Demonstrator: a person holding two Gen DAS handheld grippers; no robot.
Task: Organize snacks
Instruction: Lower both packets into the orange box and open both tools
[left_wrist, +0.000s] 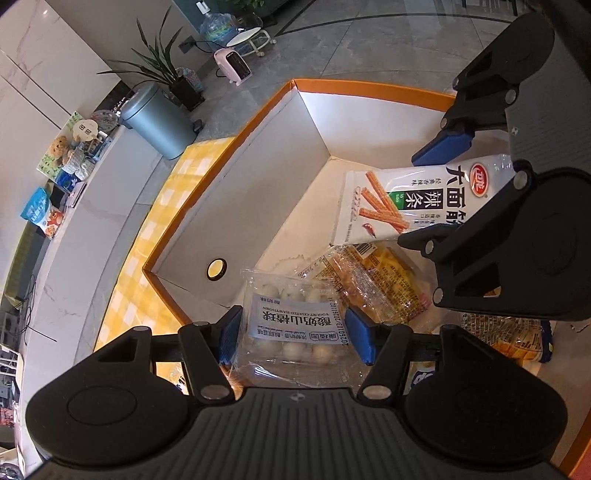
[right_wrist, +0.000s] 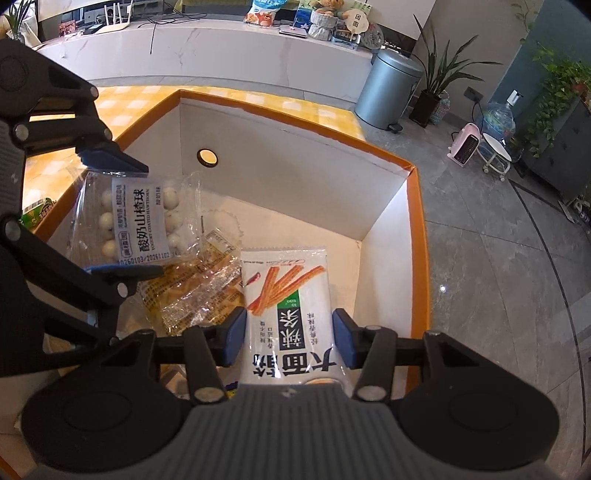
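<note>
My left gripper is shut on a clear pack of white yogurt hawthorn balls and holds it over the near-left part of an orange-rimmed white box. My right gripper is shut on a white spicy-strip packet over the same box. In the left wrist view the right gripper holds that packet at the right. In the right wrist view the left gripper holds the ball pack at the left. A clear yellow snack pack lies on the box floor, also in the right wrist view.
The box sits on a yellow checked cloth. More snack bags lie at the box's right end. A grey bin, a potted plant and a white counter with clutter stand beyond on the tiled floor.
</note>
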